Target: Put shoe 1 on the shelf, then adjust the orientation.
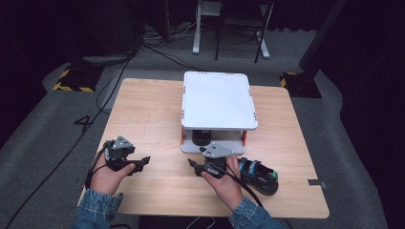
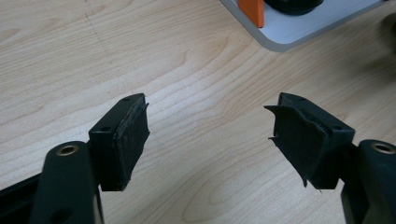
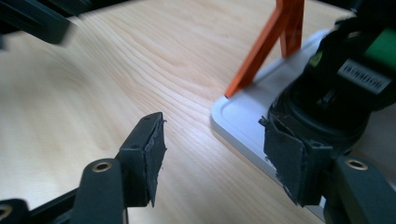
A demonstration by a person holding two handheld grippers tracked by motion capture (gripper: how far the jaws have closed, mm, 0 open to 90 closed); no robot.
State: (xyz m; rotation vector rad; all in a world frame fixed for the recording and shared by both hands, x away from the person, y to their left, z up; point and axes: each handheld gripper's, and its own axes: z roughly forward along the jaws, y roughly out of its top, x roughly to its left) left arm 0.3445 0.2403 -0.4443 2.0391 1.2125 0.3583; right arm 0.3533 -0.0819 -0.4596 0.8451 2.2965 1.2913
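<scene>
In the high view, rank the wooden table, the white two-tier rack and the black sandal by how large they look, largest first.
1. Wooden table
2. White two-tier rack
3. Black sandal

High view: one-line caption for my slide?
Person's two open tools, left and right, rest on a wooden table before a white shelf.

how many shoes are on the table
2. One shoe lies on the table right of the right gripper; the other shoe sits on the rack's lower shelf. More may be hidden there.
</scene>
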